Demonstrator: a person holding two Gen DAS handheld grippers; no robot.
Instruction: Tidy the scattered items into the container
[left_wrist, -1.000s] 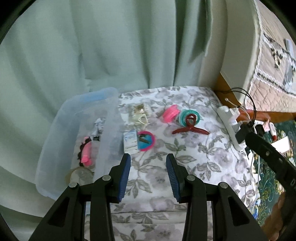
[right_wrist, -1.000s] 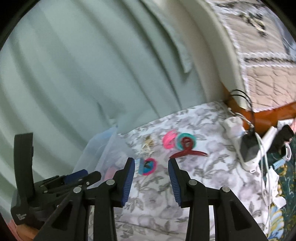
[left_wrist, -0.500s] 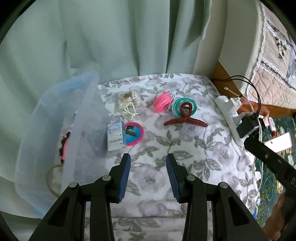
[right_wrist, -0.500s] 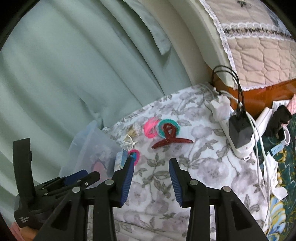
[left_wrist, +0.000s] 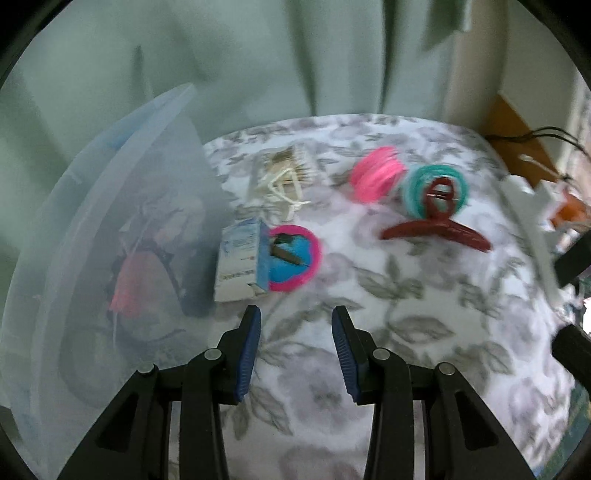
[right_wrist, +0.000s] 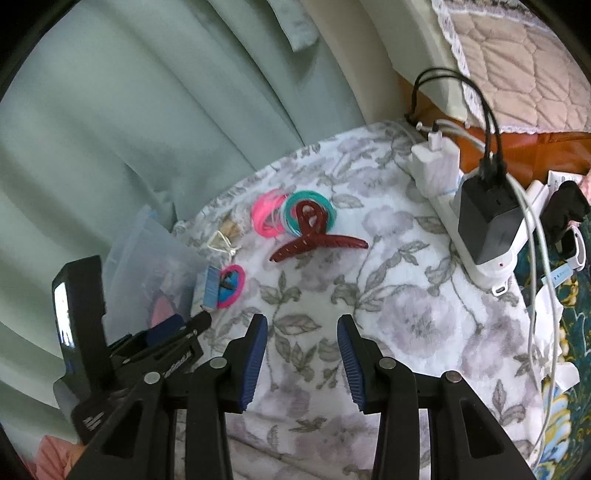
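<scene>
Right gripper (right_wrist: 302, 354) agape, empty; dark red hair claw (right_wrist: 317, 240) ahead.

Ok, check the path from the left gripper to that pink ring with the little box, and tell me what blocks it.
Nothing visible does. The left gripper is open, and only bare floral cloth lies between its fingers and the pink ring. The small box touches the ring's left side, next to the clear container.
</scene>
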